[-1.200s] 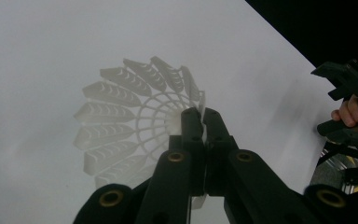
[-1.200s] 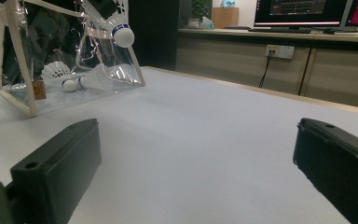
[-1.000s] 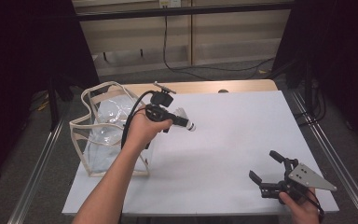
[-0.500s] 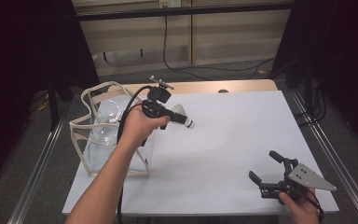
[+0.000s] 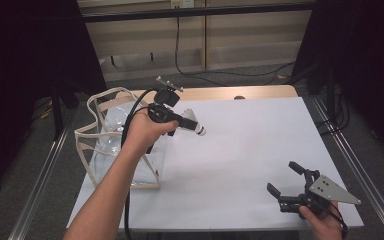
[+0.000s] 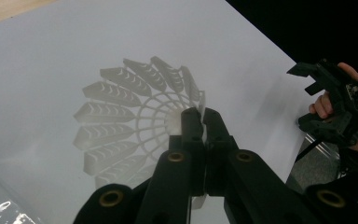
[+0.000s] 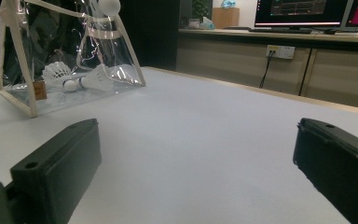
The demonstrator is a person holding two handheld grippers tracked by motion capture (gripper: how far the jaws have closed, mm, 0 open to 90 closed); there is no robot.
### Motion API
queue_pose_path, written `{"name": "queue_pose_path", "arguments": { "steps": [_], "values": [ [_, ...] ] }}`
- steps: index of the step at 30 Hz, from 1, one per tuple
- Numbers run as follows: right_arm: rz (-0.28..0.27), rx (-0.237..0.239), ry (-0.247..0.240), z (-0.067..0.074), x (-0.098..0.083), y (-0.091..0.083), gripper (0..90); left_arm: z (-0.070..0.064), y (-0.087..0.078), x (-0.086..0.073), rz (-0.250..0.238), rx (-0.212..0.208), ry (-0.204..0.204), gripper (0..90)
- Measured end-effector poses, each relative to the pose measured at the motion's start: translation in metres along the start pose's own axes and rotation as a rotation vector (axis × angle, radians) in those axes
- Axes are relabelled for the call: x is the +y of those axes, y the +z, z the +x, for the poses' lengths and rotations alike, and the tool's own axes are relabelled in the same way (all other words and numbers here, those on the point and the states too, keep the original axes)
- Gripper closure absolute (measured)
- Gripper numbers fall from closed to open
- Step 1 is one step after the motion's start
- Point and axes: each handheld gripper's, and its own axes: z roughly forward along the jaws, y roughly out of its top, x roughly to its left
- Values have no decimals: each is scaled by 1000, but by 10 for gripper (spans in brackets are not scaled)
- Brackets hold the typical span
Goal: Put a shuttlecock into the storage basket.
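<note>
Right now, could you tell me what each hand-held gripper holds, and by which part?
The left hand-held gripper pinches a shuttlecock by its skirt rim; the right hand-held gripper holds nothing.

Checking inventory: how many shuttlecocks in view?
3. One white plastic shuttlecock is clamped in the left tongs above the table; two more lie inside the clear plastic bag. The bag's folds may hide others.

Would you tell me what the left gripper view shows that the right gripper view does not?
Left gripper view alone: the left gripper shut on the skirt of a white shuttlecock, and the right gripper off in the other hand.

Right gripper view alone: the right gripper's own jaws standing wide apart, the clear bag upright with two shuttlecocks lying inside, and monitors on a counter behind.

Both: the white tabletop.
</note>
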Motion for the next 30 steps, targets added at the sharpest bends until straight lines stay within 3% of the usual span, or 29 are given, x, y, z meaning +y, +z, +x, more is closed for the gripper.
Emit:
{"name": "queue_pose_path", "arguments": {
  "steps": [30],
  "values": [
    [2, -1, 0, 1, 0, 0, 6, 6, -21, 4, -12, -11, -19, 900]
  ]
}}
